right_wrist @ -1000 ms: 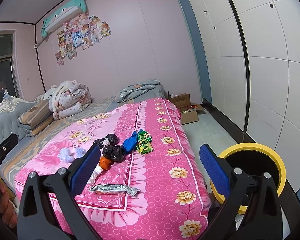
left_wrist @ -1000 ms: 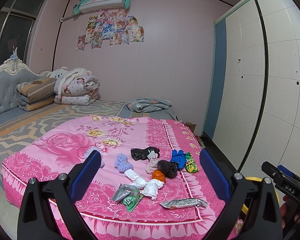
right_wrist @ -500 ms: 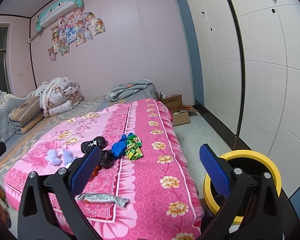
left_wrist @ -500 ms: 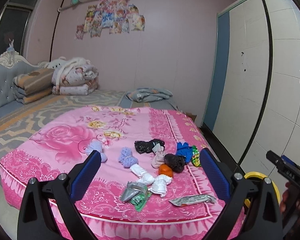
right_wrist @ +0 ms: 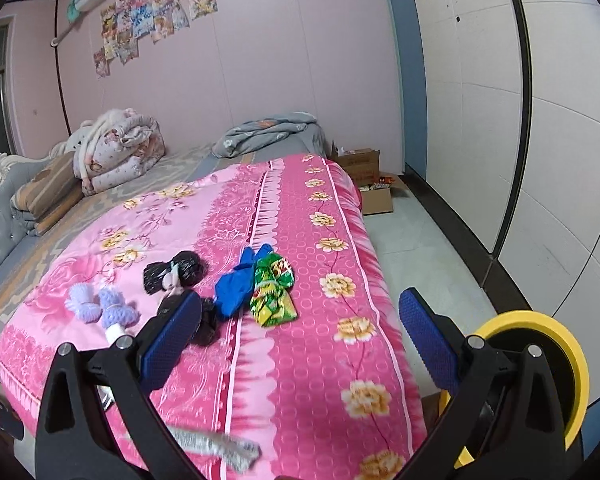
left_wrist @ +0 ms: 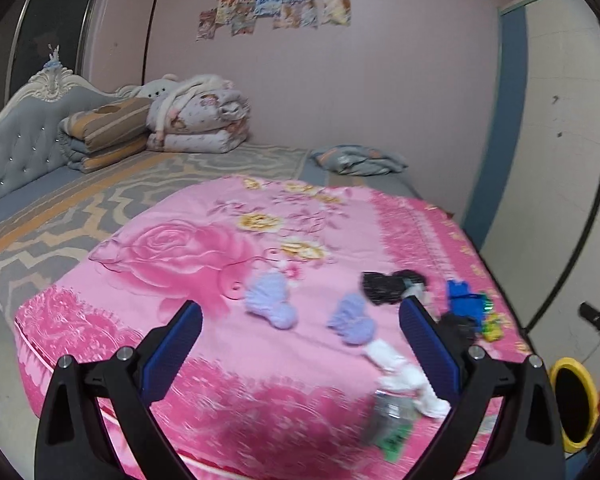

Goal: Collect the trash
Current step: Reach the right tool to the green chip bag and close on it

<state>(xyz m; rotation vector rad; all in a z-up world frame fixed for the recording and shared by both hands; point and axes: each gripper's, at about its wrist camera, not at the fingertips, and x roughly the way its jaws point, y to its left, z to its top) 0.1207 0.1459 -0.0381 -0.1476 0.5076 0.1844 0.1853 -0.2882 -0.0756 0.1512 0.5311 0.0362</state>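
Note:
Trash lies scattered on the pink floral blanket at the bed's foot: two lilac balls, a black bag, a blue wad, a green snack packet, white tissues and a silver wrapper. My left gripper hovers open above the blanket, left of the pile. My right gripper is open over the blanket's right side, just below the green packet. Neither holds anything. A yellow-rimmed bin stands on the floor at the bed's right corner.
Folded quilts and a grey headboard sit at the far left of the bed. A grey bundle lies at the back. Open cardboard boxes stand on the floor by white wardrobe doors.
Both grippers have moved closer to the bed and lower. The left view has swung leftward, so the trash pile now sits at its right. Both stay open.

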